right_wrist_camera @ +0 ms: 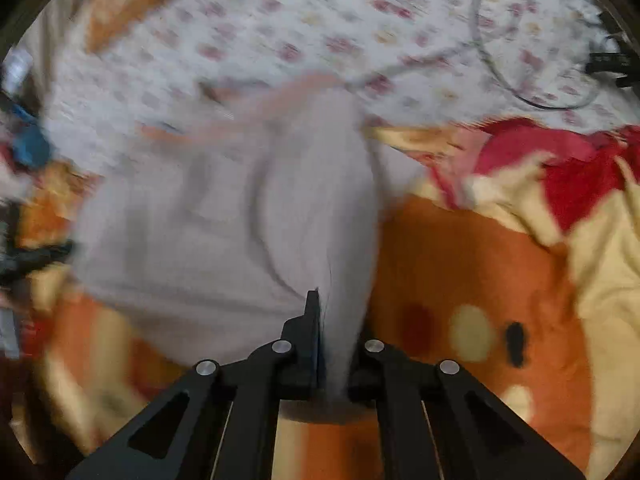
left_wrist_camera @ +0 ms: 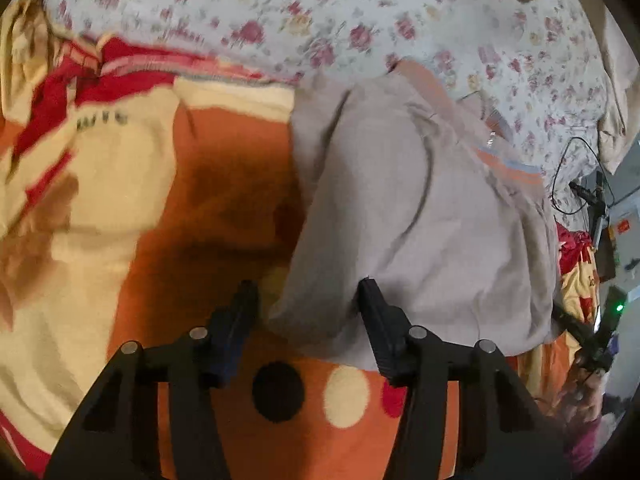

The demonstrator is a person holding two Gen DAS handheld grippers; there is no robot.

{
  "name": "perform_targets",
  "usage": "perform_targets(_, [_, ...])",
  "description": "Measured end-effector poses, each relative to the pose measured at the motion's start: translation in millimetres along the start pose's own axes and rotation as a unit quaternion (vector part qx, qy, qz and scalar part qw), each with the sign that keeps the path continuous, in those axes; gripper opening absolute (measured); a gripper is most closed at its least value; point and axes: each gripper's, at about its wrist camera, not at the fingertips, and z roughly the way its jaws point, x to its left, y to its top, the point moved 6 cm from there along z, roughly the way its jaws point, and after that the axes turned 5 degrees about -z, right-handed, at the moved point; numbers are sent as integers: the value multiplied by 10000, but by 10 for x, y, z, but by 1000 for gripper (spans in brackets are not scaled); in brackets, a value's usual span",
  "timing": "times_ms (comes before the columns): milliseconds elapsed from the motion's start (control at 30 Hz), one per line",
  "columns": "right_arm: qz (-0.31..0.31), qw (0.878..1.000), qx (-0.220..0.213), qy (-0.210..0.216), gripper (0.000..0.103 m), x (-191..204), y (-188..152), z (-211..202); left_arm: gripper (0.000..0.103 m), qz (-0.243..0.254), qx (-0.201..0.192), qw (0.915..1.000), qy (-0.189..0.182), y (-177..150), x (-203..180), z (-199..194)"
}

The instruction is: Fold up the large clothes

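One grey garment [left_wrist_camera: 420, 208] was the only piece you had in hand, and it lay bunched on the orange blanket [left_wrist_camera: 224, 184], its far end reaching onto the floral sheet [left_wrist_camera: 320, 12] toward the bed's far edge. Your left gripper [left_wrist_camera: 308, 292] stood with its fingers spread, the near hem of the garment lying between them but not yet pinched. Your right gripper [right_wrist_camera: 334, 308] had its fingers pressed together on a fold of the same grey cloth [right_wrist_camera: 224, 216], which rose in a ridge straight ahead of it.

To do this step well, I judged you needed to close the left fingers on the hem before pulling, so both corners travelled together. You should have kept the cloth taut between the two grippers and lifted clear of the blanket, since loose fabric would likely drag and wrinkle.

Counted from left to right: one yellow-and-red blanket heap [left_wrist_camera: 80, 128] at the left side of the bed, one grey garment in the middle, one black cable [left_wrist_camera: 568, 176] near the right edge. Both views were blurred, so finer details could not be told.
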Motion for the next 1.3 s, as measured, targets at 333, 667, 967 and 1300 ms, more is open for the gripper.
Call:
perform_targets(333, [288,9943,-955,378,41,290,372,-797,53,242,-570,9977,259,32,-156,-424])
perform_targets(667, [-1052,9891,-794,648,37,1854,1001,199,67,575,-746,9916,884,139,-414,-68])
perform_targets(967, [-759,9961,-374,-264,34,1560,1083,865,78,323,-692,9930,903,166,-283,100])
perform_targets(1300, [-882,9923,-804,-333,40,1708,1313,597,78,324,-669,9927,947,157,-313,122])
